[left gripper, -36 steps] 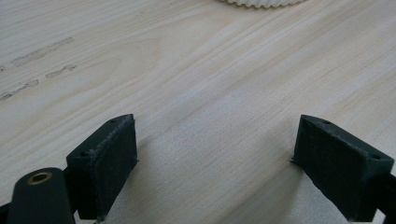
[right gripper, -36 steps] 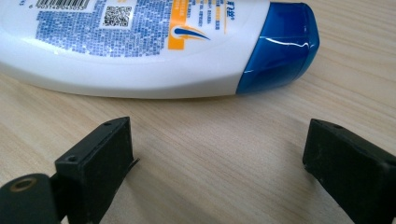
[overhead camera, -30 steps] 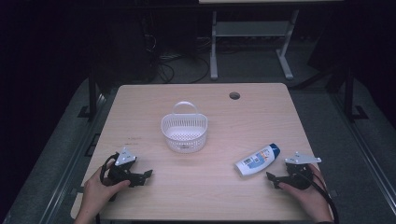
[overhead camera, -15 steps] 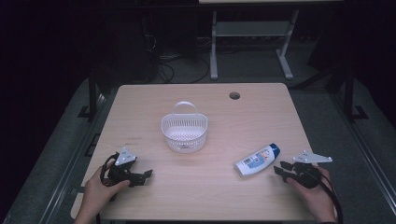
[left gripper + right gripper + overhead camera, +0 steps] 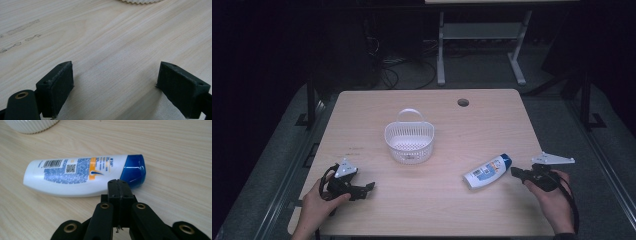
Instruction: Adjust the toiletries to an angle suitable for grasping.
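White bottle [image 5: 82, 176] lies before the right gripper [image 5: 117, 185], fingers closed, empty; left gripper [image 5: 115, 85] fingers wide.

Bright lit table [image 5: 432, 205], dark surroundings, soft shadows, sharp close-ups.

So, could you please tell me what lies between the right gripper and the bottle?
Nothing: in the right gripper view the right gripper, jaws shut, sits just short of the lying bottle near its blue cap, with a sliver of bare table between them.
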Demonstrator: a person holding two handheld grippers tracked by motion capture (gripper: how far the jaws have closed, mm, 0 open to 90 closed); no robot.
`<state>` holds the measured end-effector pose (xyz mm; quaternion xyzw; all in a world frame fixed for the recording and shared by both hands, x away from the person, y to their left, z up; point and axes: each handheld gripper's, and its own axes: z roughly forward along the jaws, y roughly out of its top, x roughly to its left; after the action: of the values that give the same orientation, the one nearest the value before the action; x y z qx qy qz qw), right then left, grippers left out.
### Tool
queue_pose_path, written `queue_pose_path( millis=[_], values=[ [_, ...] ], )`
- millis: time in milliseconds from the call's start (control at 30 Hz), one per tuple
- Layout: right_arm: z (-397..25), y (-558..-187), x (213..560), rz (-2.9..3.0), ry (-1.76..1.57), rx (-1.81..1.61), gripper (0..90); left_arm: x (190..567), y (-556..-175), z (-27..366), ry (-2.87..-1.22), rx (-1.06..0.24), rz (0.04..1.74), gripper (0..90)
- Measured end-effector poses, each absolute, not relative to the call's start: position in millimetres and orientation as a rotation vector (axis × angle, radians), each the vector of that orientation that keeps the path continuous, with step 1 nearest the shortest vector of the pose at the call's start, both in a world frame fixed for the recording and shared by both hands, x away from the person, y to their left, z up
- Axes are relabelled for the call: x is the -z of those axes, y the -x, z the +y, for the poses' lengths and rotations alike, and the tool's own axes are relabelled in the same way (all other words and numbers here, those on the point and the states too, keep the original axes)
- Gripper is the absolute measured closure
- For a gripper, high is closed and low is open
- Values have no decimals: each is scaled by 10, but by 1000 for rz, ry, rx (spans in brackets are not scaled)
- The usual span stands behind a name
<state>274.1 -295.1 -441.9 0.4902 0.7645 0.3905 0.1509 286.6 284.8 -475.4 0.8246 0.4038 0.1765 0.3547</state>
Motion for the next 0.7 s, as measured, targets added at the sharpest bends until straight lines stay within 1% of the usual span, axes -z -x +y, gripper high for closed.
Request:
queue_pose_path(
  millis=[267, 533, 700],
  values=[
    [-2981, -2883, 4408, 2196, -1411, -1104, 900, 4754, -2865, 2849, -2131, -456, 1043, 129],
    [-2934, -3007, 4475, 2225, -1416, -1068, 900, 4753, -2864, 2852, -2133, -457, 1042, 129],
    [-2918, -3030, 4499, 2240, -1417, -1043, 900, 4754, -2863, 2853, -2132, -456, 1041, 128]
  ],
)
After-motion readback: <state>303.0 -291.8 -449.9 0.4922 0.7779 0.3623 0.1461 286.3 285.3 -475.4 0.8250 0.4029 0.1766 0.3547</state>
